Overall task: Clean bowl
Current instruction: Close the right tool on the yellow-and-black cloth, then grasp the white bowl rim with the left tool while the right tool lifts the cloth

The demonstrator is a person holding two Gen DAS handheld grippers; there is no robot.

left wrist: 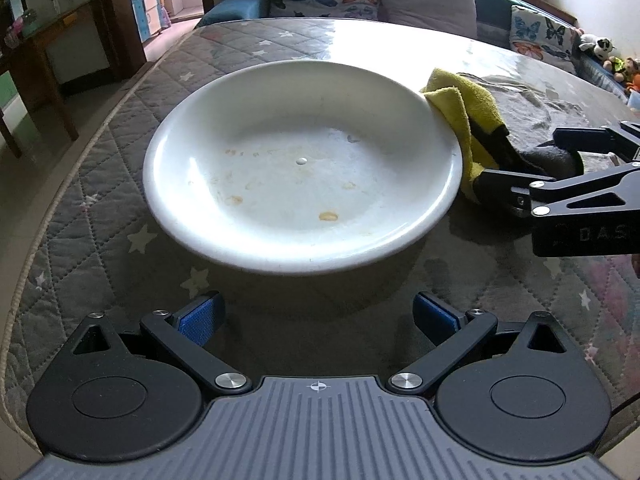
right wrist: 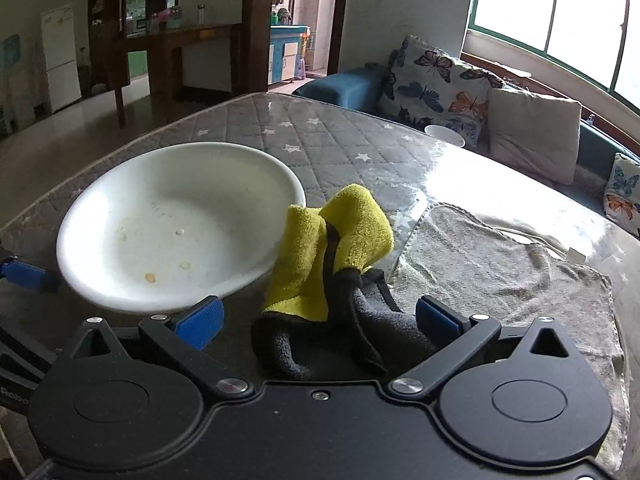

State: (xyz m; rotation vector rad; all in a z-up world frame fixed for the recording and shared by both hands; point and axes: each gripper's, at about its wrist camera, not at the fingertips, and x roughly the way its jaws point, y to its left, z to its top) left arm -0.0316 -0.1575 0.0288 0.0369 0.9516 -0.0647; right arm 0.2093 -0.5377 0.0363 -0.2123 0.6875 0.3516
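- Daylight floods in from a window (right wrist: 560, 20) at two o'clock, blown out to white.
- Strong glare washes the table (right wrist: 460, 184) surface beneath it.
- The bowl (left wrist: 300, 168) casts a soft shadow toward six o'clock.
- Fisheye curvature bends edges; the far room stays dim.

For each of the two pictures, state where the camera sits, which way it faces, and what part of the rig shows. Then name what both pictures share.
Left wrist: on the left gripper, open, facing the bowl; the right gripper enters at the right edge.
Right wrist: on the right gripper, open around the cloth, bowl to its left.
Shared: bowl, cloth, table.
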